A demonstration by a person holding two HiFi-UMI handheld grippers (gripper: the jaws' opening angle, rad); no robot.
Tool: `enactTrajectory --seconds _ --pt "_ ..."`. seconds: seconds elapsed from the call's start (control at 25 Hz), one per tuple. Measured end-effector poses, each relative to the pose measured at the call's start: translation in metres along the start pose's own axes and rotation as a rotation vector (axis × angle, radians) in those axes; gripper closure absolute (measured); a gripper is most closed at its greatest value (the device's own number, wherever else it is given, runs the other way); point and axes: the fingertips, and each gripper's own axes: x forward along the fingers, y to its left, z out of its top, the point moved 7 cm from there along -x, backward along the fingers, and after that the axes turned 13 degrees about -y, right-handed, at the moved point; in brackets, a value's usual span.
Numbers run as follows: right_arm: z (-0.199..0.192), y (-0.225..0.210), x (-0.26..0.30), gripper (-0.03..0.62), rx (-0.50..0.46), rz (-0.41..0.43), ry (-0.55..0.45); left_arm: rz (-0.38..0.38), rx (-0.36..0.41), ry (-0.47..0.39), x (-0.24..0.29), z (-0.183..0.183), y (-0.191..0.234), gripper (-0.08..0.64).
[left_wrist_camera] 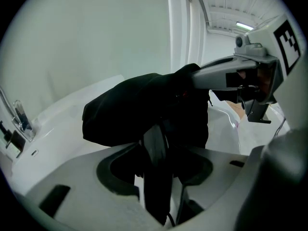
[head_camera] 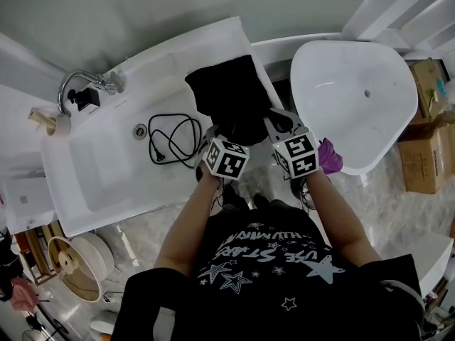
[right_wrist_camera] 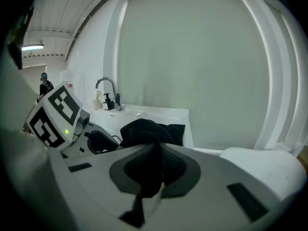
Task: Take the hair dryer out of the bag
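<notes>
Bag (head_camera: 231, 94) fills right end of sink (head_camera: 92, 172), cord (head_camera: 174, 137) beside.

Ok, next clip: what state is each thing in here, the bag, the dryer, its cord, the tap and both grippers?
black bag: slumped on the sink unit.
hair dryer: largely hidden in the bag, one dark part sticking out.
power cord: out, loosely coiled in the basin.
faucet: no water running.
left gripper: jaws apart around the dryer's dark part.
right gripper: shut on the bag's fabric.
</notes>
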Motion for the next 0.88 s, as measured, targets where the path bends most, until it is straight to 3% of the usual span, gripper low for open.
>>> enactTrajectory --seconds 0.2,0.88 --pt "0.003 -0.001 -0.003 0.568 -0.013 0.012 -0.002 -0.007 -0.017 -0.054 -0.012 0.006 0.001 0.358" --pt "0.007 -0.006 -0.004 0.574 -0.088 0.077 0.022 -0.059 0.059 -0.06 -0.047 -0.006 -0.004 0.36"
